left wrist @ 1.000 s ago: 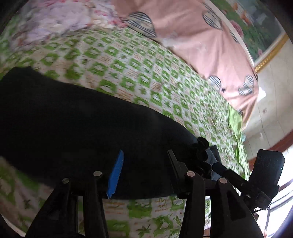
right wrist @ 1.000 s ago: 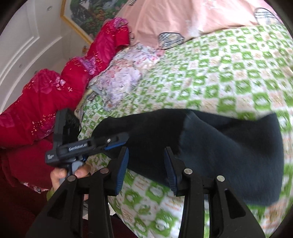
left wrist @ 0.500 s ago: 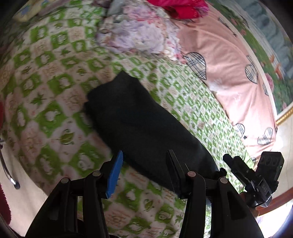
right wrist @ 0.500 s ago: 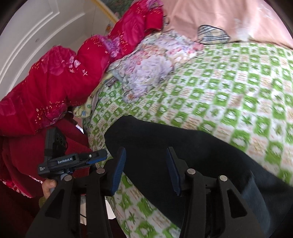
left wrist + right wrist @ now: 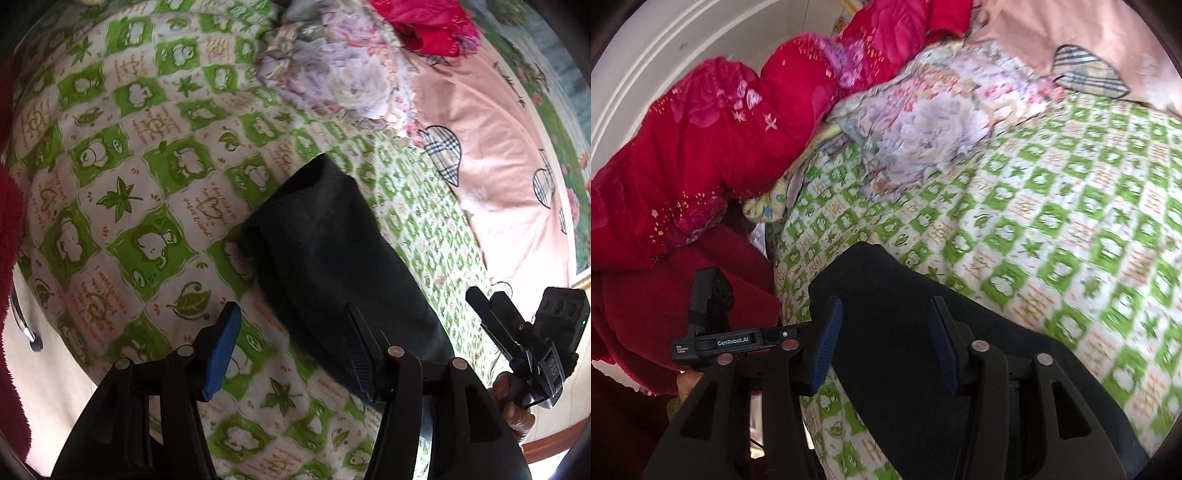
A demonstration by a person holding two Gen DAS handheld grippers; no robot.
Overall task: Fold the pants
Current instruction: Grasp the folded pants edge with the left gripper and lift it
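Note:
The dark pants (image 5: 332, 251) lie folded into a long band on the green-and-white checked bedsheet (image 5: 122, 155). My left gripper (image 5: 291, 332) is open and empty, raised above the near end of the band. My right gripper (image 5: 886, 328) is open and empty over the same pants (image 5: 905, 350), near their left end. The right gripper also shows in the left wrist view (image 5: 517, 332) at the right, and the left gripper in the right wrist view (image 5: 738, 339) at the left.
A floral pillow (image 5: 923, 122) and a red quilt (image 5: 720, 122) lie at the bed's head. A pink sheet with plaid hearts (image 5: 498, 147) covers the far side. The bed's edge (image 5: 55, 332) runs close on the left.
Both grippers have pulled back and up from the pants and swung toward the head of the bed. The pants stay flat on the sheet.

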